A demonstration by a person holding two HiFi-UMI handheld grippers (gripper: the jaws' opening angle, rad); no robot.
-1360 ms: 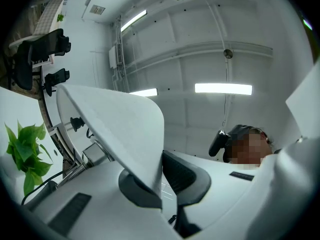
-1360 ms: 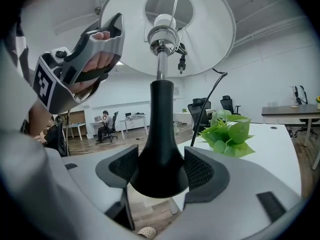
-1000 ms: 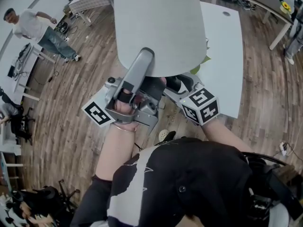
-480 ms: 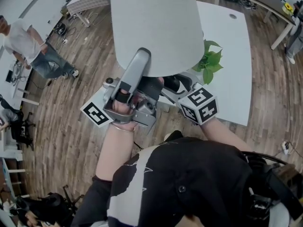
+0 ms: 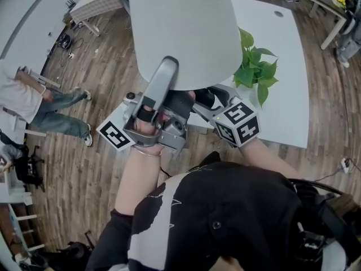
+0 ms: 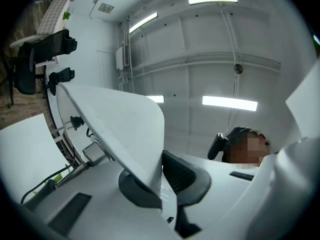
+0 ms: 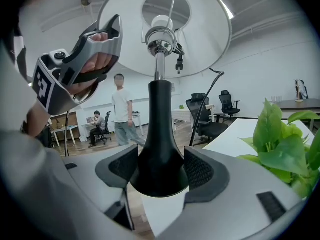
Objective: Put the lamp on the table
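lamp (image 5: 180,33) aloft mid-frame, not yet on the table (image 5: 285,61); jaws of left gripper (image 6: 160,184) pinch its shade (image 6: 115,129), right gripper (image 7: 160,171) its base (image 7: 159,129).

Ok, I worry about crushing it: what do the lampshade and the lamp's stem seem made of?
The lampshade looks like thin matte white fabric or paper: faintly speckled, slim edge pinched in the left tool. The stem is smooth, softly shiny black, plastic or painted metal; its socket neck is mirror-bright, likely chromed metal.
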